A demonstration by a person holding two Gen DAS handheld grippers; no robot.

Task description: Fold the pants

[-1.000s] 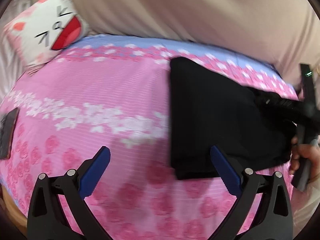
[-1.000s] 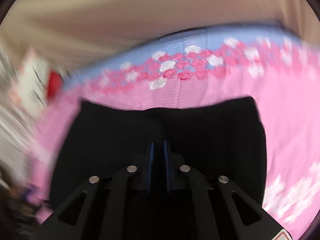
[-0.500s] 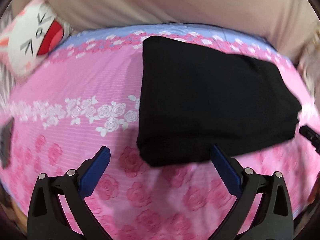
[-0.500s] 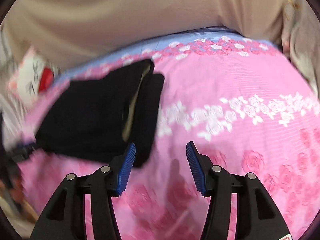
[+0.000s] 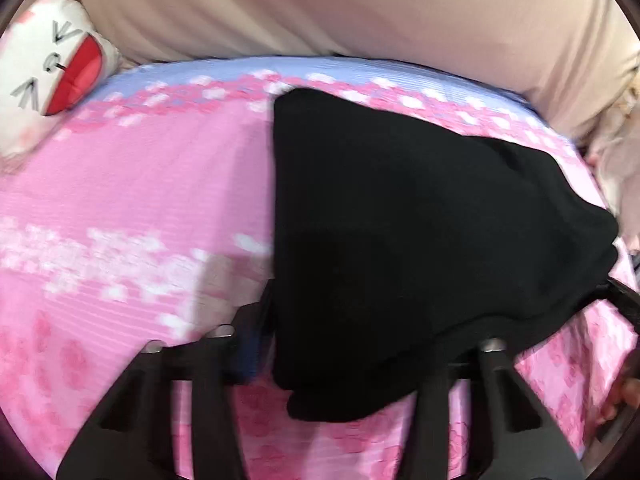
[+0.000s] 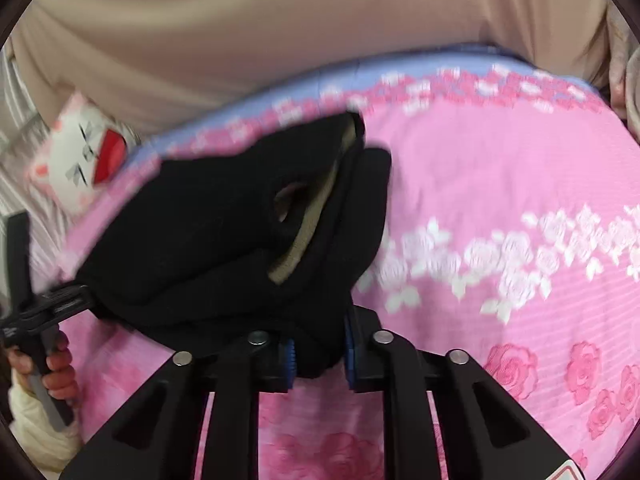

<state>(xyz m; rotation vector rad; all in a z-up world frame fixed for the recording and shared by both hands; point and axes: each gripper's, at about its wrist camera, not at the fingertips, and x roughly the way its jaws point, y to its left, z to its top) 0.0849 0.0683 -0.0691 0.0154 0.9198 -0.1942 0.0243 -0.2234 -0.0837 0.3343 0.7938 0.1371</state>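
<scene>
A folded bundle of black pants [image 5: 420, 240] lies on a bed covered by a pink bedspread [image 5: 132, 200] printed with roses and white flowers, with a lilac-blue band along its far edge. Behind the bed hangs a beige fabric backdrop [image 5: 320, 4]. A white cat-face cushion [image 5: 48, 76] with a red open mouth sits at the far left corner of the bed.

Seen from the left wrist camera, the left gripper [image 5: 344, 344] reaches into the near left corner of the bundle. Its jaws are closing, and the black cloth lies between them, draping over the right finger so that only the left finger's blue pad [image 5: 250, 356] shows, blurred, just beside the cloth edge. Whether the pads already press on the fabric cannot be told.

Seen from the right wrist camera, the right gripper [image 6: 319, 354] has its jaws nearly together and closing, with a thick fold of the pants [image 6: 224, 248] pinched between the two blue pads [image 6: 289, 364]. The bundle's layered edge faces this camera, showing a tan inner lining between the black layers. At the far left of this view a hand [image 6: 52, 372] in a cream sleeve grips the handle of the left gripper [image 6: 86, 300], whose tip meets the opposite corner of the bundle.
</scene>
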